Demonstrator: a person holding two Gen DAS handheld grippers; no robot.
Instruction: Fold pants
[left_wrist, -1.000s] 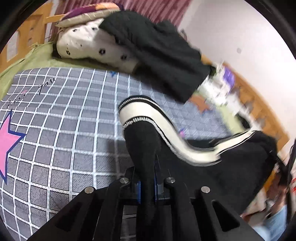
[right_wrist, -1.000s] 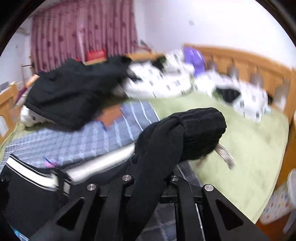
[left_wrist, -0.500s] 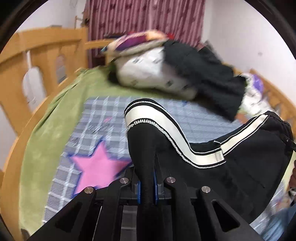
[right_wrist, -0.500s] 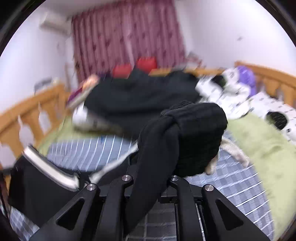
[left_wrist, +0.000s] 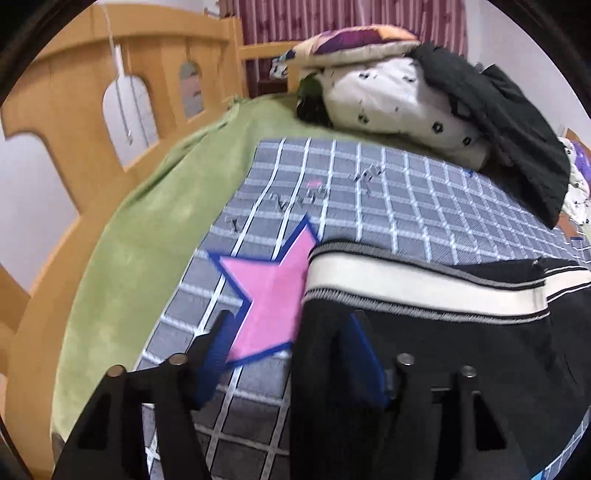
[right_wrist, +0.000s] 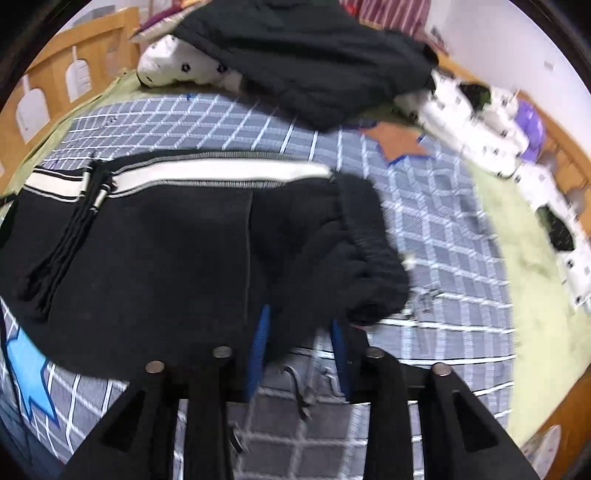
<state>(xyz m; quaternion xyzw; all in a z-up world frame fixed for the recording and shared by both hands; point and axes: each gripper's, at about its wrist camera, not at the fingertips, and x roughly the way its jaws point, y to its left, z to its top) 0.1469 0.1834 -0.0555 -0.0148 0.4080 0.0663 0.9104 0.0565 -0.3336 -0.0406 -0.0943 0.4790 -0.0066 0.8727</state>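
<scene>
The black track pants (right_wrist: 177, 240) lie folded on the grey checked blanket (left_wrist: 388, 192), their long axis running side to side across both grippers, the white side stripe (left_wrist: 424, 284) along the far edge; the left gripper (left_wrist: 291, 332) stands spread wide at the stripe's left end, its right finger under or against the cloth, gripping nothing as far as I can tell; the right gripper (right_wrist: 299, 325) is parted at the bunched cuff end, cloth lying loosely between its blue pads (right_wrist: 258, 343), not pinched; each hand is nearest its own end; beyond lie the green bedspread (left_wrist: 155, 229), a heap of dark clothing (right_wrist: 306, 55), the wooden bed rail (left_wrist: 74, 110) and maroon curtains (left_wrist: 351, 14).
</scene>
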